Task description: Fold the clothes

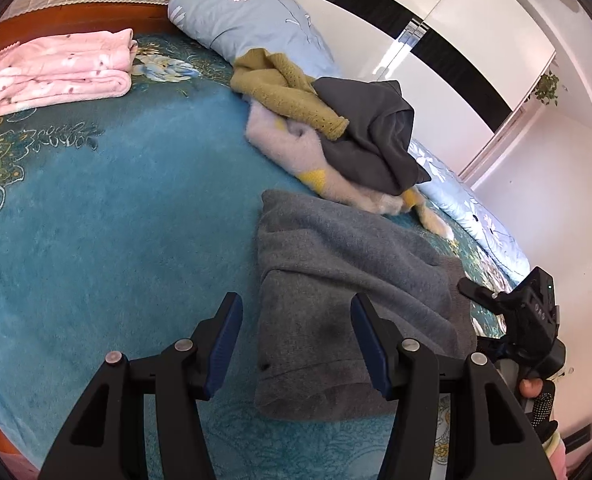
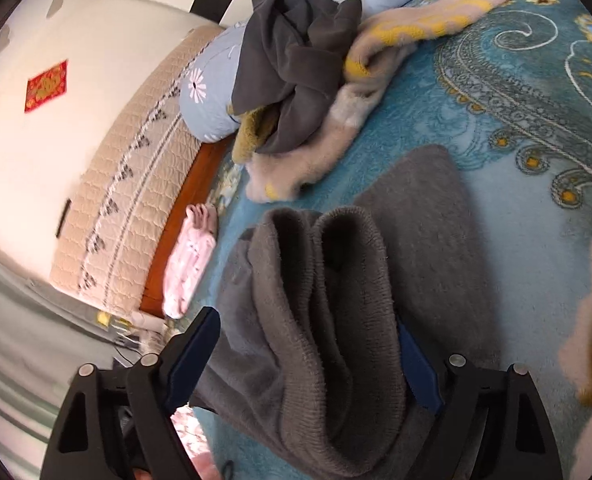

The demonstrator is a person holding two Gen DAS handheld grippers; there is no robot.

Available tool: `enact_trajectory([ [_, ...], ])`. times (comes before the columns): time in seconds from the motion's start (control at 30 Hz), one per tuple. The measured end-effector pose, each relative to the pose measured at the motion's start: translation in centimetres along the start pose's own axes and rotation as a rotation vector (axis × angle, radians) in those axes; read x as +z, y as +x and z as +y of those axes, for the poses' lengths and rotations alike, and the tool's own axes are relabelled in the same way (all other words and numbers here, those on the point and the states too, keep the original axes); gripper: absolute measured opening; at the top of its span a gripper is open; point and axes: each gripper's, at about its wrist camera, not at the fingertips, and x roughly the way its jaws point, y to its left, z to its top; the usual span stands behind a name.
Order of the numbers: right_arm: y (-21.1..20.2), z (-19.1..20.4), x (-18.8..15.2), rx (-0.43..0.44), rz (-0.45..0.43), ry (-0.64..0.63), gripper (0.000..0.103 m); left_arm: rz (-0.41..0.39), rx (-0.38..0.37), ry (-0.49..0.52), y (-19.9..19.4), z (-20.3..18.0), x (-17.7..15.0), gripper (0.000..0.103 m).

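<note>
A grey knit sweater (image 1: 347, 276) lies partly folded on the teal bedspread (image 1: 108, 216). My left gripper (image 1: 296, 344) is open and empty, its fingers just above the sweater's near left edge. My right gripper (image 2: 307, 356) is open, its wide jaws either side of the sweater's bunched ribbed hem (image 2: 327, 304), which lies between the fingers. The right gripper also shows in the left wrist view (image 1: 523, 312) at the sweater's right edge.
A pile of unfolded clothes sits beyond the sweater: mustard knit (image 1: 284, 88), dark grey garment (image 1: 375, 132), fluffy pale sweater (image 1: 296, 152). A folded pink garment (image 1: 52, 72) lies at the far left. A blue floral duvet (image 1: 248, 16) runs along the far side, by the headboard (image 2: 128, 200).
</note>
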Motion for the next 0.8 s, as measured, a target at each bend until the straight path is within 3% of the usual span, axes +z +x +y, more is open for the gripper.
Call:
enact_trajectory([
  [0.17,-0.1,0.3,0.0,-0.015,-0.014,-0.023,0.086,0.017,0.025,0.028,0.7,-0.4,0.1,0.057],
  [0.23,-0.3,0.2,0.3,-0.007,-0.016,0.016,0.079,0.015,0.029,0.045,0.9,-0.8,0.3,0.057],
  [0.27,-0.4,0.0,0.3,0.001,-0.021,0.031,0.069,0.015,0.030,0.051,1.1,-0.9,0.4,0.057],
  [0.3,-0.5,0.0,0.3,0.011,-0.021,0.032,0.052,0.018,0.033,0.051,1.4,-1.0,0.5,0.057],
  [0.37,-0.6,0.0,0.2,0.031,-0.021,0.035,0.026,0.042,0.048,0.025,2.2,-0.6,0.2,0.057],
  [0.4,-0.7,0.1,0.2,0.041,-0.021,0.034,0.022,0.053,0.054,0.013,2.6,-0.4,0.1,0.057],
  [0.47,-0.9,1.0,0.1,0.055,-0.025,0.002,0.018,0.064,0.063,0.000,2.9,0.0,-0.3,0.057],
  [0.67,-4.9,3.7,0.6,0.223,-0.148,-0.074,0.016,0.054,0.046,0.038,2.1,-1.1,-0.6,0.057],
  [0.73,-5.6,3.2,0.7,0.191,-0.170,-0.064,0.014,0.055,0.053,0.061,2.0,-1.8,-0.6,0.057],
  [0.8,-6.3,1.7,0.8,0.173,-0.186,-0.018,0.003,0.059,0.065,0.079,2.0,-2.3,-0.8,0.057],
])
